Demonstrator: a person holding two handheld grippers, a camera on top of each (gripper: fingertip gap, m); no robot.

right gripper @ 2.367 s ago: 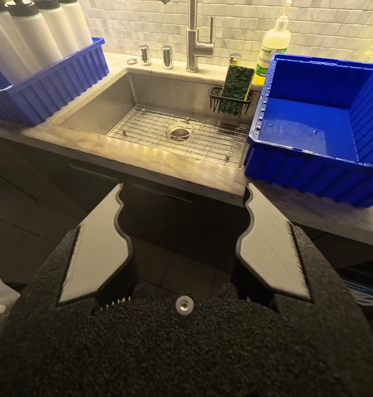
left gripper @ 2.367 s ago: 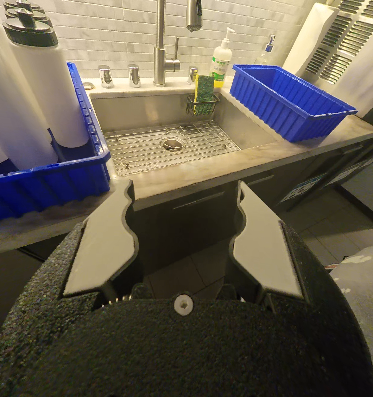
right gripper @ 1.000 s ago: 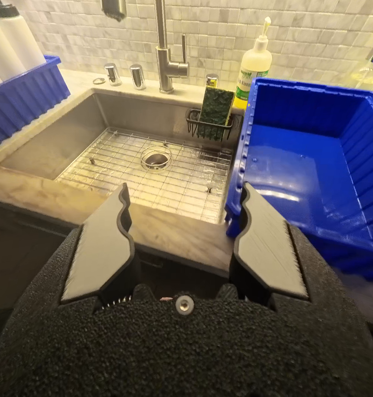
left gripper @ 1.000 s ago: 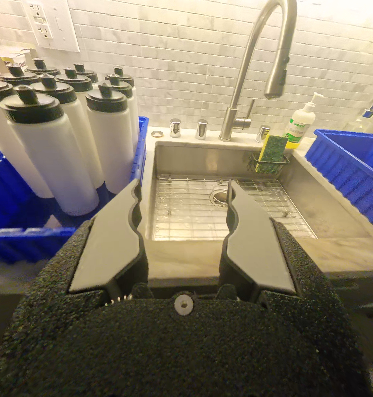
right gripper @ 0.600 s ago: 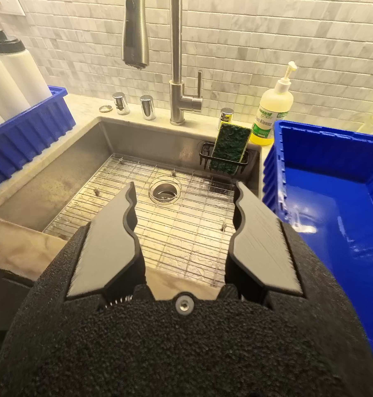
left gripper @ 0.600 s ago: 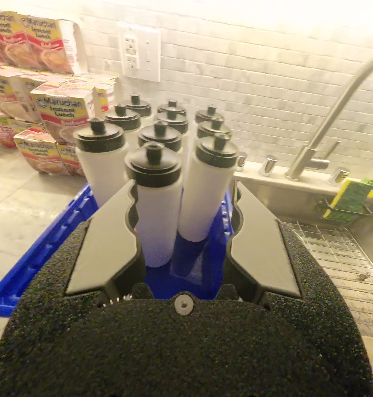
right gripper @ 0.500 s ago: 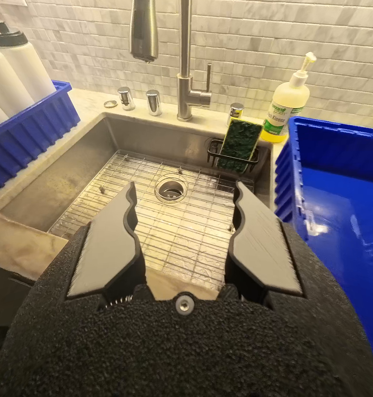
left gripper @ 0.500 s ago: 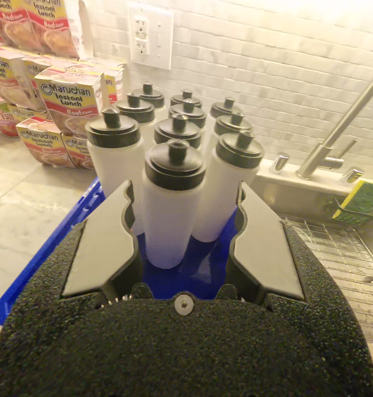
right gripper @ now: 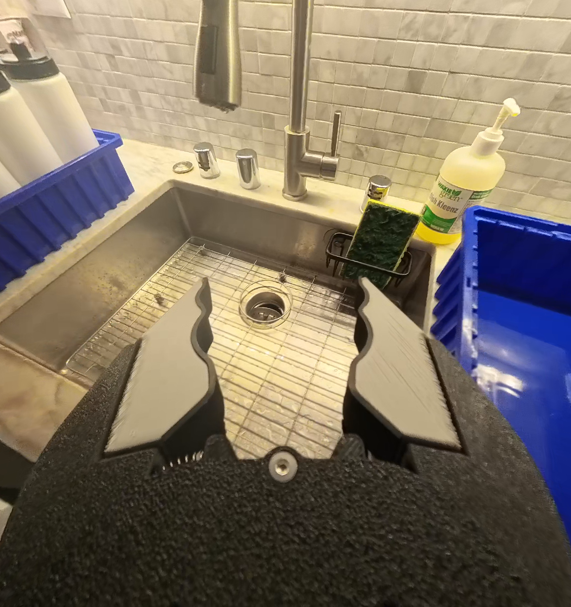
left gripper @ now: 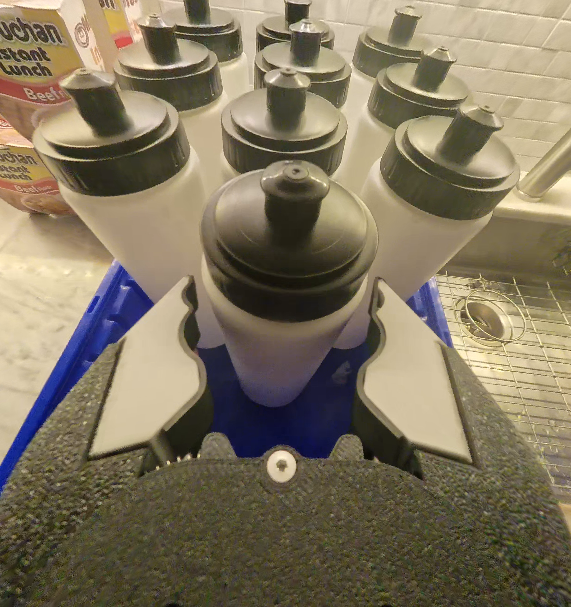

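Nine black-capped white squeeze bottles point(left gripper: 284, 249) stand in my left blue bin point(left gripper: 106, 328), nearest between my left tongs point(left gripper: 282, 315), spread apart untouching, while only my right tongs point(right gripper: 282, 295), spread too, show the second, bottle-free blue bin point(right gripper: 524, 295) beside the sink point(right gripper: 120, 272).

Pale marble-tile wall point(right gripper: 409, 65), warm light, marble counter point(left gripper: 31, 312), steel sink point(right gripper: 113, 279), tall faucet point(right gripper: 299, 98)

This was a kitchen: ahead of the right gripper lay a steel sink point(right gripper: 120, 262) with a tall tap point(right gripper: 299, 108), a sponge point(right gripper: 381, 243) and a soap bottle point(right gripper: 458, 200) against a tiled wall point(right gripper: 409, 65). Boxes of instant noodles point(left gripper: 18, 75) stood beyond the left gripper.
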